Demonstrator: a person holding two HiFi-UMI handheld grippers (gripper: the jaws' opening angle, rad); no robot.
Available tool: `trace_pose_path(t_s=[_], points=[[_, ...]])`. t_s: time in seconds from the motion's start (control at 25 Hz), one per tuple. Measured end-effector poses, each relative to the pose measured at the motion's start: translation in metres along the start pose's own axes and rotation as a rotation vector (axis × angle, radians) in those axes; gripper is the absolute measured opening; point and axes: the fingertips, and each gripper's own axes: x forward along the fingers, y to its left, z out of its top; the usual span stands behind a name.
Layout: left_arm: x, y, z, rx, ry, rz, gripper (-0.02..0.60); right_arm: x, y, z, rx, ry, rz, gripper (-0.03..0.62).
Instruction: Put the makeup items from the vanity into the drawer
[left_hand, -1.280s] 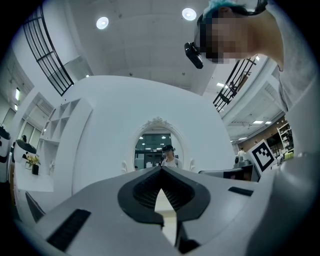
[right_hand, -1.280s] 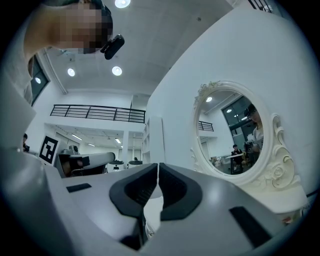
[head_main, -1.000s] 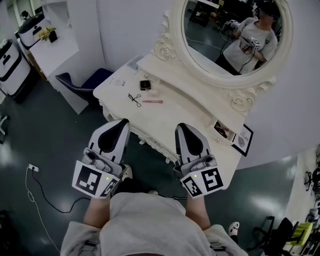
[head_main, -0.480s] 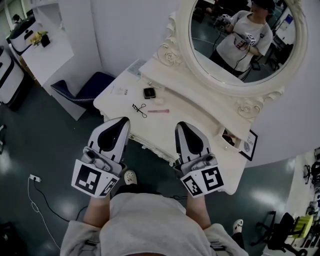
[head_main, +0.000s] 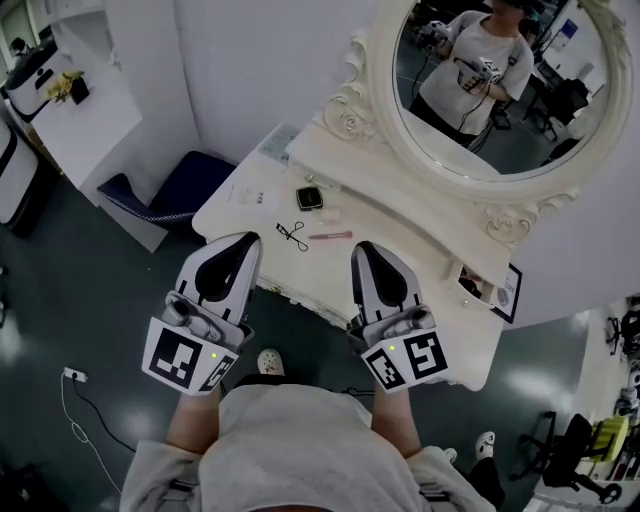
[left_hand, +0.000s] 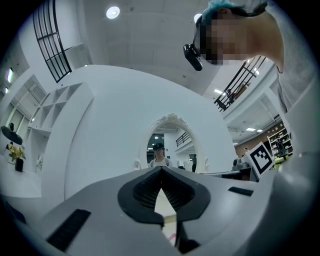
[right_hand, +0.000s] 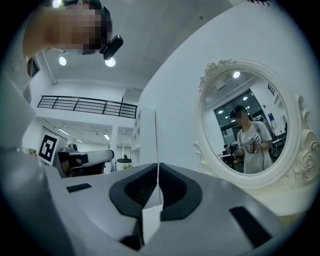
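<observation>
A white vanity (head_main: 420, 290) with an oval mirror (head_main: 500, 80) stands in front of me in the head view. On its top lie a black compact (head_main: 311, 197), a small white item (head_main: 328, 214), an eyelash curler (head_main: 293, 236) and a pink tube (head_main: 330, 236). My left gripper (head_main: 244, 241) and right gripper (head_main: 362, 248) hang side by side over the vanity's front edge, short of the items. Both are shut with nothing in them. In the left gripper view the left gripper (left_hand: 161, 169) has its jaws closed together, and in the right gripper view the right gripper (right_hand: 158, 165) does too. No drawer front shows.
A dark blue chair (head_main: 165, 185) stands left of the vanity. A paper sheet (head_main: 250, 190) lies at the vanity's left end, and a framed card (head_main: 505, 290) with a small object (head_main: 470, 283) at its right end. A white cable (head_main: 75, 400) runs on the dark floor.
The view has shifted: the vanity and mirror slid right and slightly down in the head view. Both grippers keep the same place in the view and stay shut.
</observation>
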Motion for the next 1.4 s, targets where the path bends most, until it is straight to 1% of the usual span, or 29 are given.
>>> trace_pose_path(t_s=[0.28,0.6,1.08,1.4], points=[[0.0,0.026,-0.007,-0.009,-0.002,-0.04,0.014,0.021,0.005,-0.014,0.008,0.016,-0.046,0.023],[0.005,0.041,-0.015,-0.024,-0.006,-0.056,0.014,0.037,0.002,-0.032,0.0,0.064,-0.064,0.023],[0.033,0.069,-0.027,-0.035,0.007,-0.018,0.014,0.084,-0.016,-0.065,-0.02,0.187,-0.007,0.023],[0.048,0.086,-0.041,-0.041,0.028,0.025,0.014,0.115,-0.03,-0.101,-0.022,0.31,0.046,0.023]])
